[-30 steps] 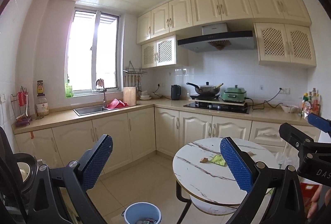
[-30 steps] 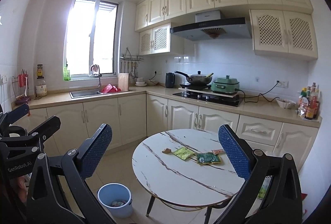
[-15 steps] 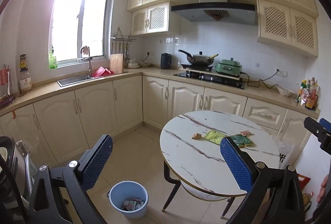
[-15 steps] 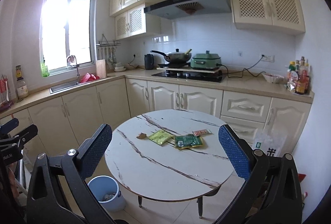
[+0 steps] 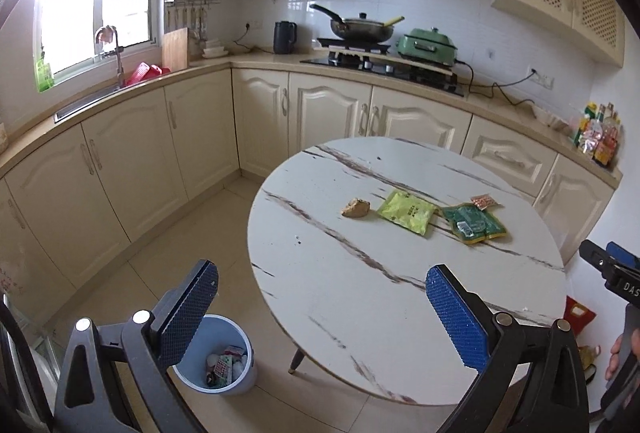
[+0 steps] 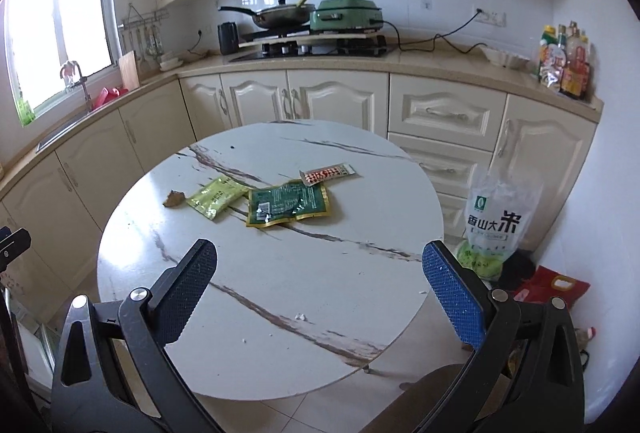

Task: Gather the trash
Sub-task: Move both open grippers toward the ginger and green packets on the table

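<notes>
- Trash sits mid-tabletop (image 5: pixel 360 293) in the left wrist view: a brown scrap (image 5: pixel 355 208), yellow-green packet (image 5: pixel 407 212), dark green packet (image 5: pixel 474 224) and small red sachet (image 5: pixel 485 201); the left tongs (image 5: pixel 322 307) gape wide, empty, above a blue bin (image 5: pixel 224 361).
- Right wrist view: right tongs (image 6: pixel 318 287) spread wide, holding nothing, short of the wrappers.

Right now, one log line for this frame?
phase: approach | left gripper: open, empty | right gripper: open, empty | table: four trash pieces | bin: floor, left
</notes>
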